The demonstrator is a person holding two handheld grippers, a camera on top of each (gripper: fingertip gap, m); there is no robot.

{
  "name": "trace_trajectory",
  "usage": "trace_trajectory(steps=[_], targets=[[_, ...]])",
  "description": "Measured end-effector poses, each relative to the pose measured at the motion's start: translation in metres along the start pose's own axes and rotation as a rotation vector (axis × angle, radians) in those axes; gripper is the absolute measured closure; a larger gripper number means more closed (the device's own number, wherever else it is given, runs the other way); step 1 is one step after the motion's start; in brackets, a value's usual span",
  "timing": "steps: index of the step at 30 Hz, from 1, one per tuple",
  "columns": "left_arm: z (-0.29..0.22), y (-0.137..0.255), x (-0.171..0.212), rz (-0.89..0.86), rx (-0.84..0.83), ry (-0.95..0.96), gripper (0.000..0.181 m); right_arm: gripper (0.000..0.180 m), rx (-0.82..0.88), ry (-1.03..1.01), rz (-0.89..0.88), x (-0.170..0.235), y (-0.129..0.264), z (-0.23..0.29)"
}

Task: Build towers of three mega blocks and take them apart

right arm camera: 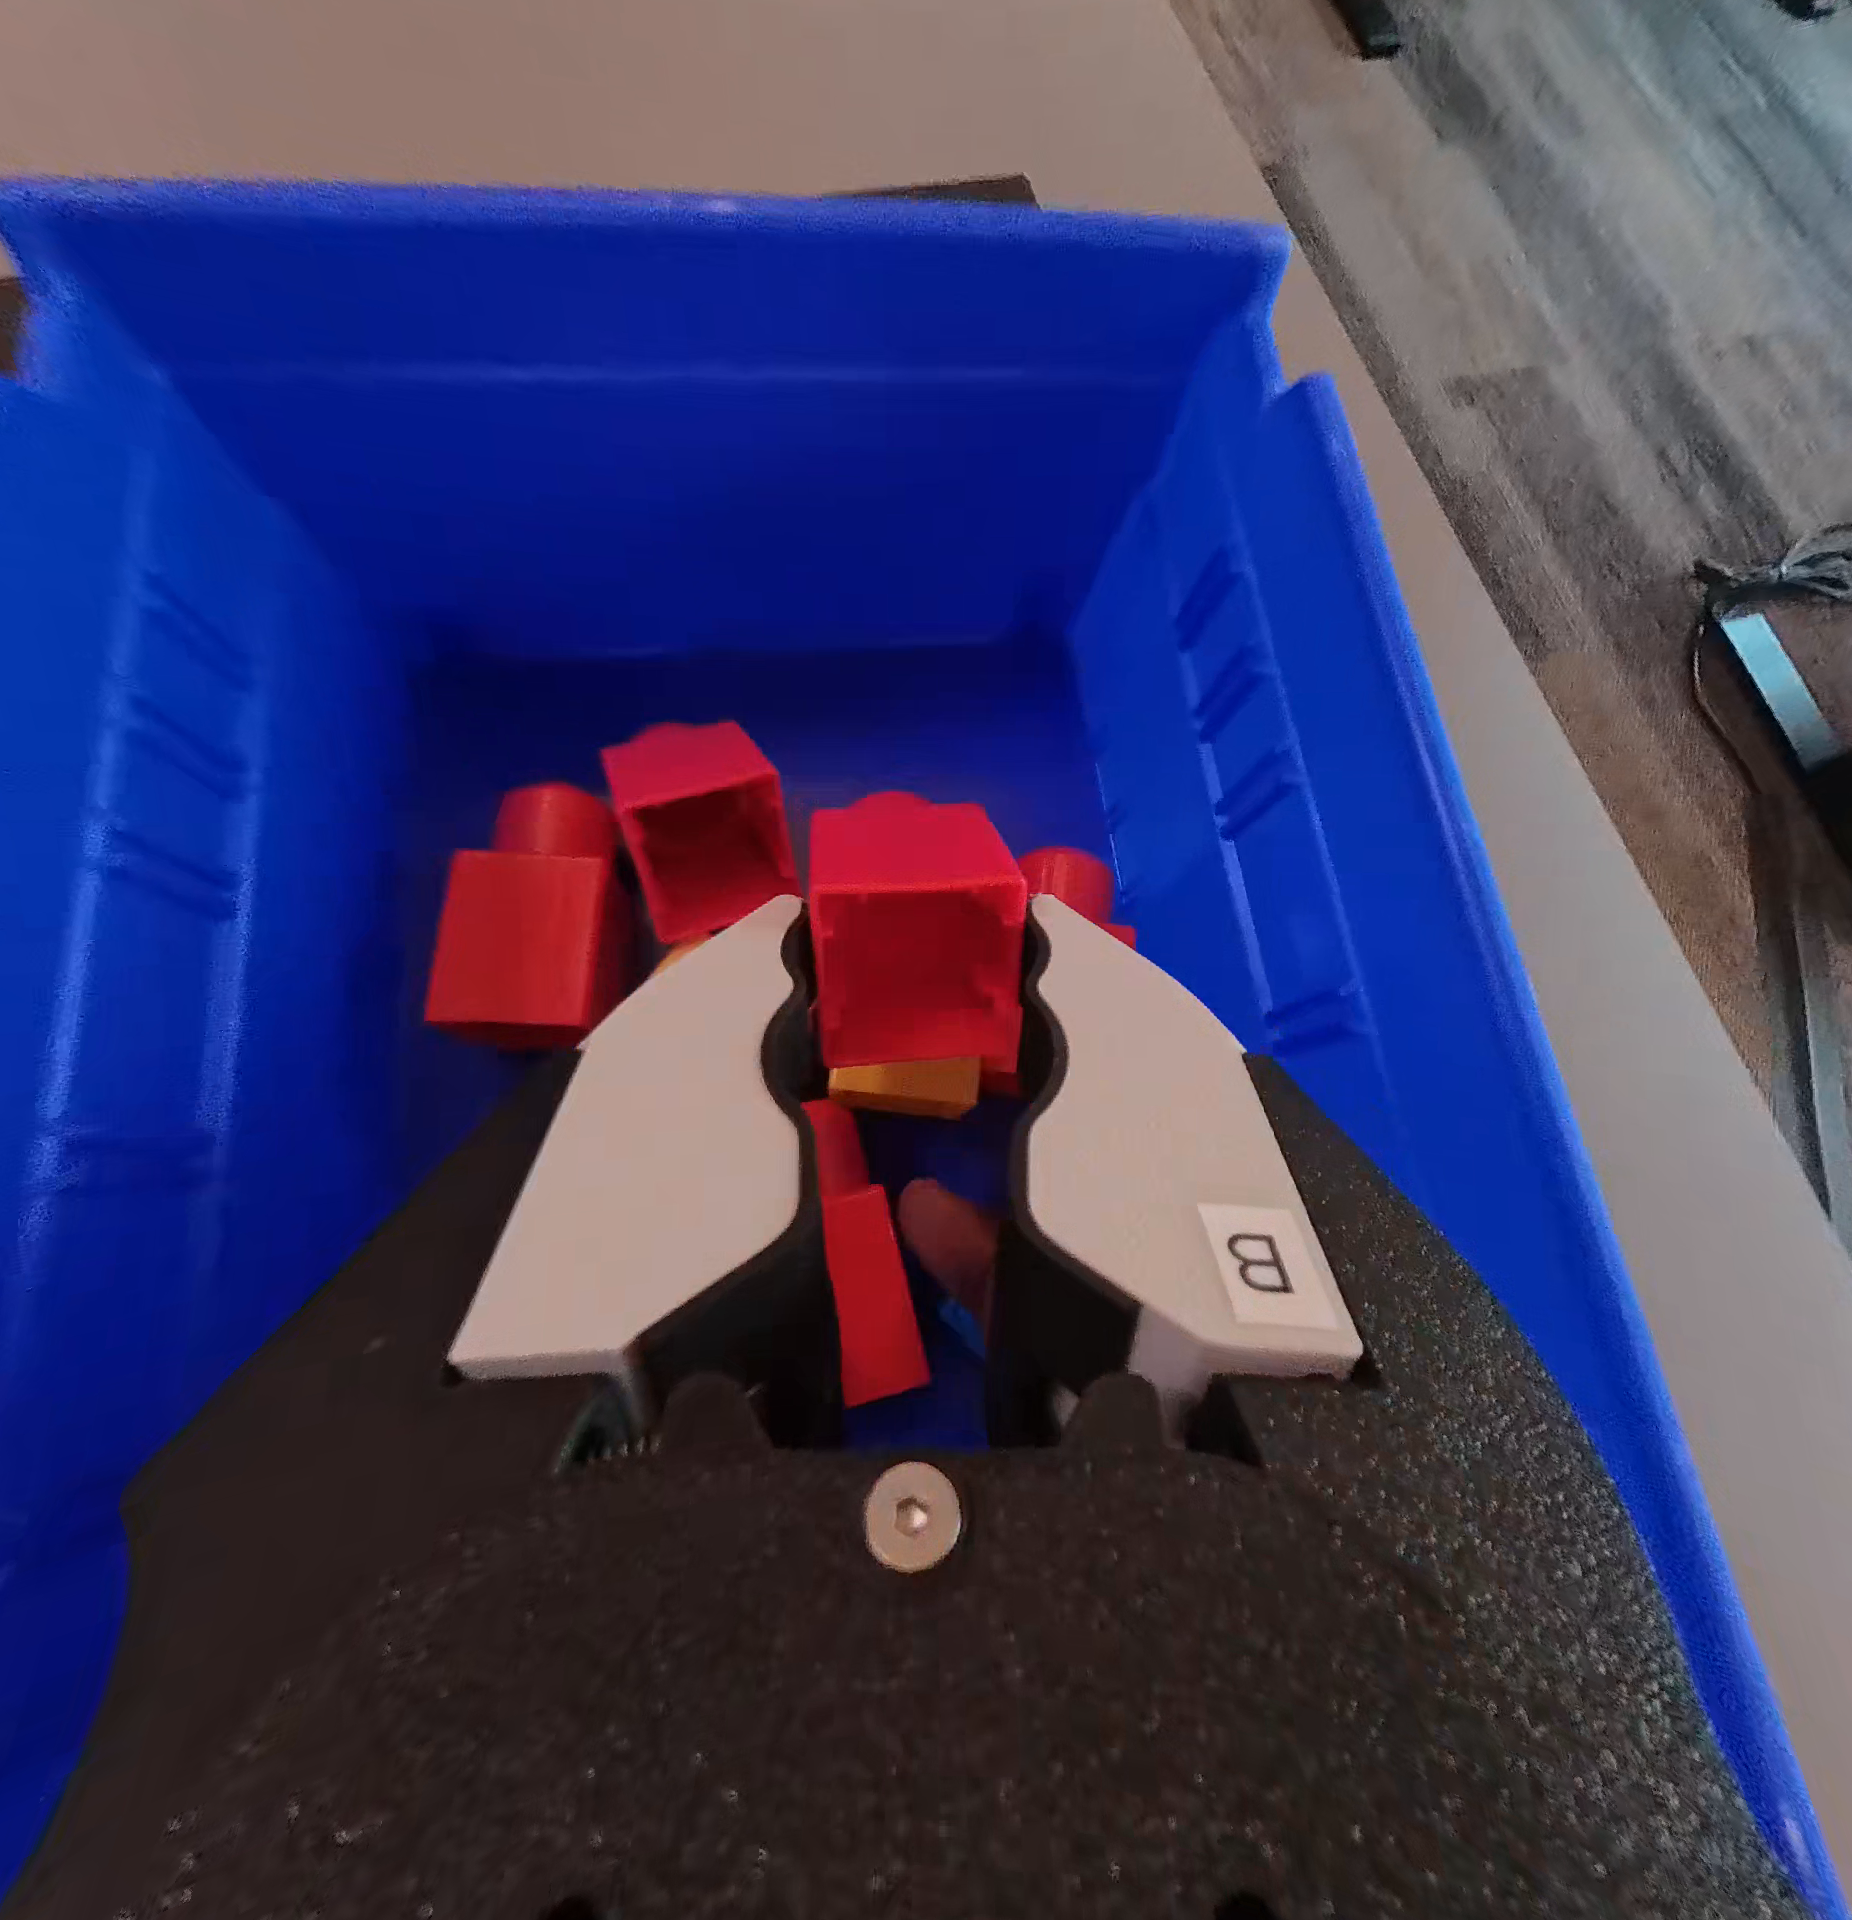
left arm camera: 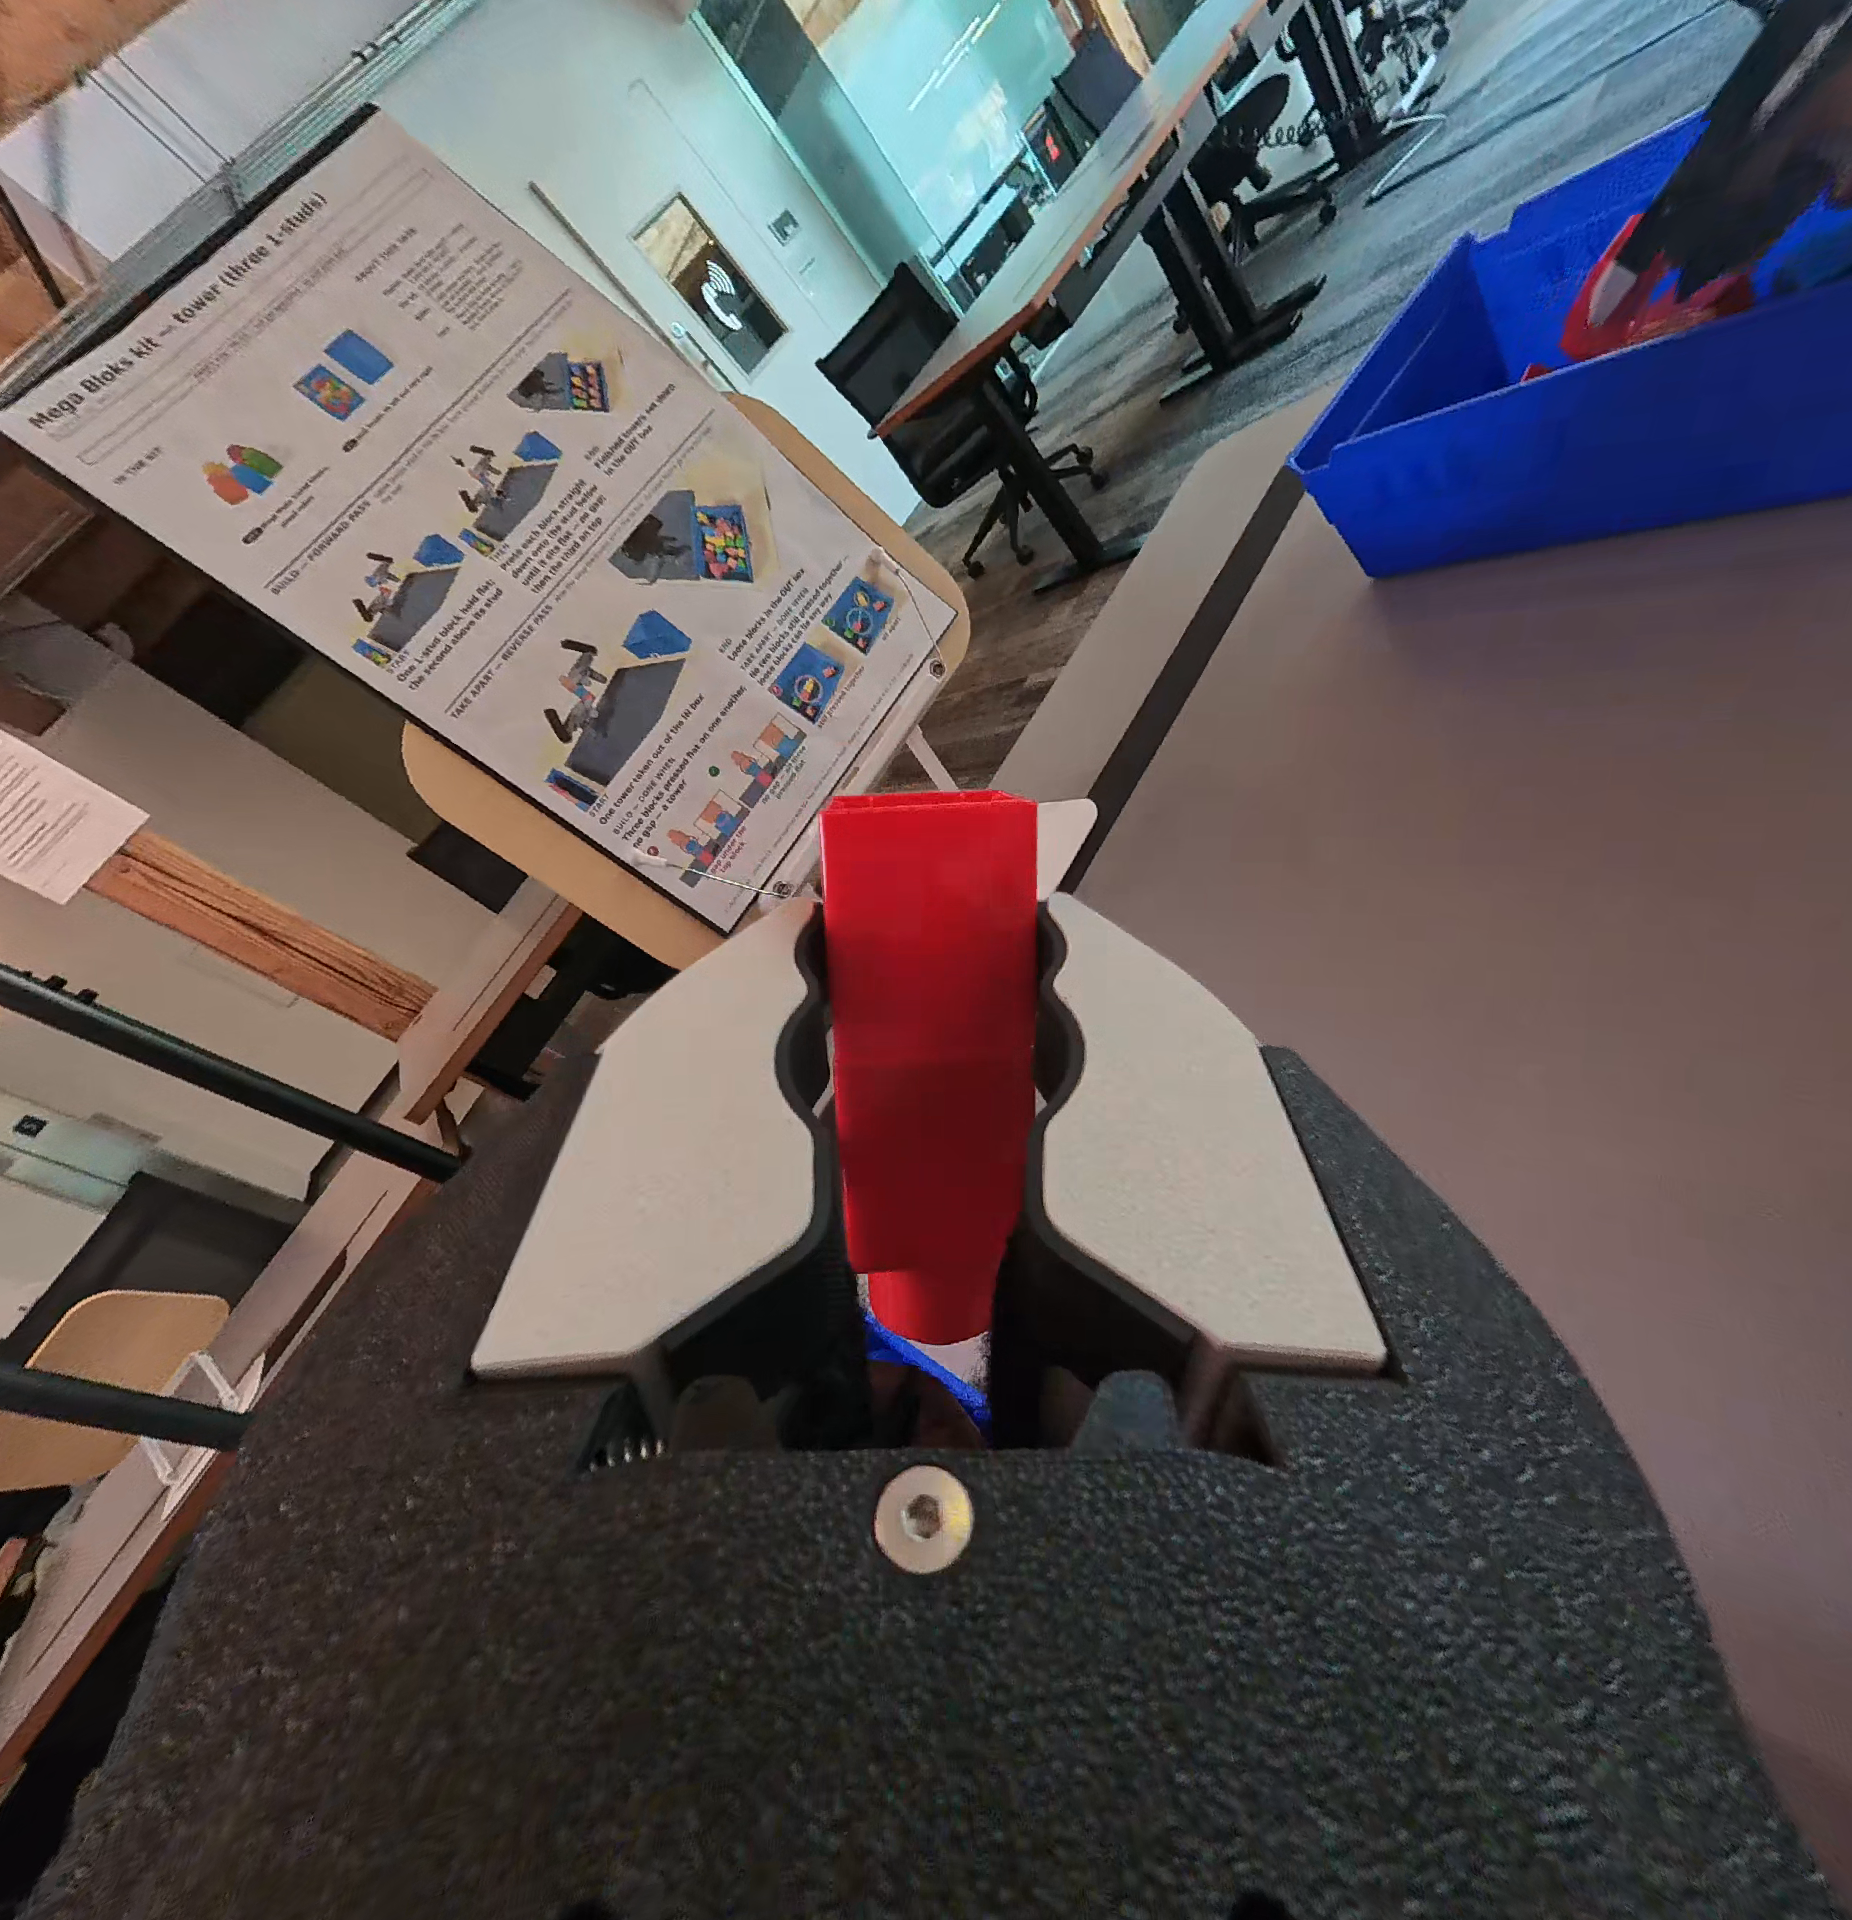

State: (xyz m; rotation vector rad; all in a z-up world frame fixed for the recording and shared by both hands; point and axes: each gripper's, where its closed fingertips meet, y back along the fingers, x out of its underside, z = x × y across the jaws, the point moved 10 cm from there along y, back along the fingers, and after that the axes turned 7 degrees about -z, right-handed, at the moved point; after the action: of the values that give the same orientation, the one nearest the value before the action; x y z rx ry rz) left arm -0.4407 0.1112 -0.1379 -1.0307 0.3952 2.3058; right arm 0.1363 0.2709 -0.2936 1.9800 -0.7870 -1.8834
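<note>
left gripper (left arm camera: 927, 925) clamped on red block (left arm camera: 932, 1039), held above table (left arm camera: 1473, 935). right gripper (right arm camera: 917, 925) closed around red block in bin (right arm camera: 917, 935), inside blue bin (right arm camera: 631, 436). blocks judged light, rigid, hollow, slick; flat side walls best gripped.

Grey tabletop (left arm camera: 1524, 935) open ahead of left gripper (left arm camera: 927, 914), blue bin (left arm camera: 1628, 457) standing well apart at far right, right gripper (right arm camera: 917, 914) hemmed by bin walls (right arm camera: 1213, 727), loose red blocks (right arm camera: 532, 945) crowding bin floor, far half of floor bare.
</note>
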Motion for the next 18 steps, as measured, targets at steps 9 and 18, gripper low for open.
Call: trace_trajectory(steps=[9, 18], targets=[[-0.003, -0.004, 0.003, 0.040, 0.030, -0.010, 0.145, 0.126, 0.025, -0.064, -0.091, -0.001, -0.004, -0.004], [-0.010, -0.020, -0.001, 0.031, 0.088, -0.044, 0.145, 0.137, -0.411, -0.015, -0.421, -0.044, 0.063, 0.019]])
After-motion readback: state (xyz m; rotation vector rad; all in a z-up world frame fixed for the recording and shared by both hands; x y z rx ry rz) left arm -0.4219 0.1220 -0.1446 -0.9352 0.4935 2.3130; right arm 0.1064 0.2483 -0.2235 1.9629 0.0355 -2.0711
